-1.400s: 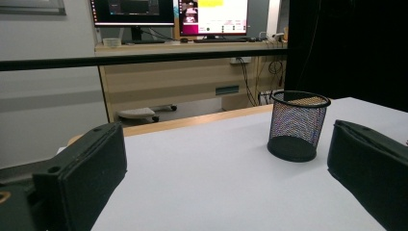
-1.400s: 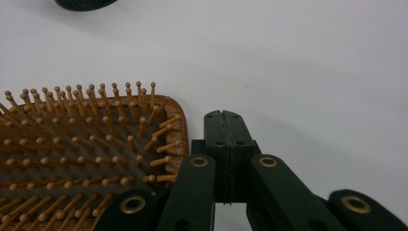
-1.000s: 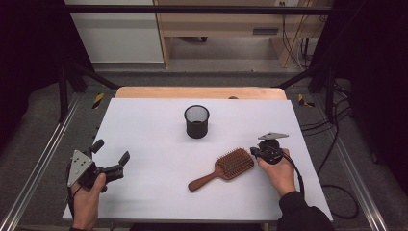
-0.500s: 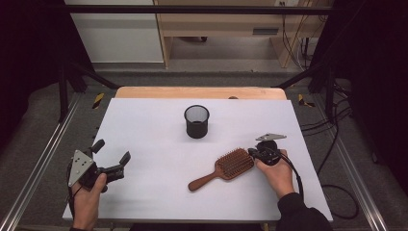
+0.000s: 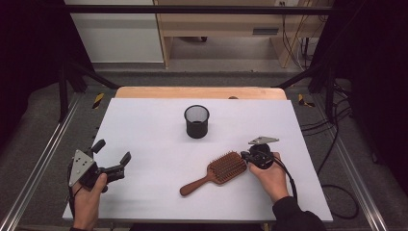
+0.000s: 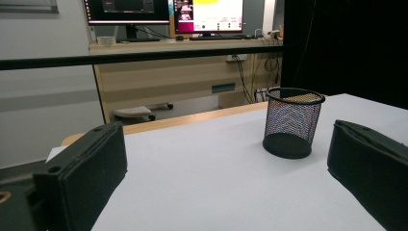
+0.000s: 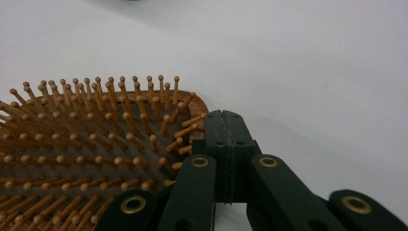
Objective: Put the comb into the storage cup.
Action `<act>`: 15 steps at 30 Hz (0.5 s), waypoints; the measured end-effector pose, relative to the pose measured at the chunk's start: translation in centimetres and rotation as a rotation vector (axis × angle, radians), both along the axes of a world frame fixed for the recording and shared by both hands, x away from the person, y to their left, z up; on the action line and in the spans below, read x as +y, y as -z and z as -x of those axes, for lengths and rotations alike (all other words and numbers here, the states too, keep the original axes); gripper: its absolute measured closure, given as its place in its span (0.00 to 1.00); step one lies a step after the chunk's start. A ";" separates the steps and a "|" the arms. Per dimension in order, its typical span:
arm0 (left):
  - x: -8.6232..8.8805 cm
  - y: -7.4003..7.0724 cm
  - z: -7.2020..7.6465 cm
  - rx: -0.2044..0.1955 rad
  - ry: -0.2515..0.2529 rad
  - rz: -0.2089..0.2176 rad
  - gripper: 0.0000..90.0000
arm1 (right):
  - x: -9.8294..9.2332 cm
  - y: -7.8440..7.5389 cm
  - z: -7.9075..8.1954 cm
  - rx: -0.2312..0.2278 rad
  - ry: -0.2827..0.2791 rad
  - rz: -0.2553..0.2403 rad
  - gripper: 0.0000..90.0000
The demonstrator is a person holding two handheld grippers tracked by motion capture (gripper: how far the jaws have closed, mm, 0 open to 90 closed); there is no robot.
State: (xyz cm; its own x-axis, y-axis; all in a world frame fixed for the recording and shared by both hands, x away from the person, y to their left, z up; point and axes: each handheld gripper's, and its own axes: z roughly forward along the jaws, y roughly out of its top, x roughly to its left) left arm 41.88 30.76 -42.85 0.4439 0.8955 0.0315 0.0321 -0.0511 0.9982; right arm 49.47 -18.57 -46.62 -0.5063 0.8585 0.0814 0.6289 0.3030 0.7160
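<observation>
High view is showing the left gripper (image 5: 111, 162) idling near left, jaws spread on nothing. The right gripper (image 5: 248, 158), jaws pressed together, is nudging the hairbrush (image 5: 217, 172) edge; next it likely needs opening to grasp, then carrying to the far mesh cup (image 5: 197, 121).

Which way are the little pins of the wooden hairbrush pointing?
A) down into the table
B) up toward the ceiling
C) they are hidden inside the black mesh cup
B: the wooden hairbrush lies on the white table with its pins standing upward, clear in the right gripper view, and it lies outside the black mesh cup.
</observation>
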 end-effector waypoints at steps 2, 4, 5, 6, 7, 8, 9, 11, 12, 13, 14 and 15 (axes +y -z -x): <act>-0.1 0.0 0.0 0.000 0.004 0.000 0.00 | 0.4 0.0 0.2 -0.002 -0.005 0.000 1.00; -0.1 0.0 0.0 0.003 0.005 -0.001 0.00 | 0.8 0.0 0.4 -0.003 -0.006 0.002 1.00; -0.1 0.0 0.0 0.003 0.006 -0.001 0.00 | 0.9 0.0 0.4 -0.003 -0.007 0.004 1.00; -0.2 0.0 0.0 0.004 0.006 -0.004 0.00 | 1.0 0.0 0.5 -0.003 -0.004 0.005 1.00; -0.2 0.0 0.0 0.003 0.006 -0.012 0.00 | 1.1 0.0 0.6 -0.002 -0.001 0.004 1.00; -0.2 0.0 0.0 0.001 0.005 -0.020 0.00 | 1.2 0.0 0.7 -0.004 -0.001 0.004 1.00; -0.2 0.0 0.0 -0.002 0.004 -0.025 0.00 | 1.3 0.0 0.8 -0.003 0.007 0.003 1.00; -0.2 0.0 0.0 0.001 0.005 -0.021 0.00 | 1.3 0.0 0.9 -0.002 0.008 0.001 1.00; -0.2 0.0 0.0 0.004 0.005 -0.018 0.00 | 1.4 0.0 0.9 -0.002 0.007 0.002 1.00; -0.2 0.1 0.0 0.006 0.005 -0.019 0.00 | 1.6 0.0 1.0 -0.001 0.005 0.001 1.00; -0.3 0.1 0.0 0.009 0.006 -0.022 0.00 | 1.8 0.1 1.0 -0.002 0.001 -0.004 1.00; -0.3 0.2 0.1 0.012 0.007 -0.023 0.00 | 1.8 0.1 1.0 -0.002 0.001 -0.004 1.00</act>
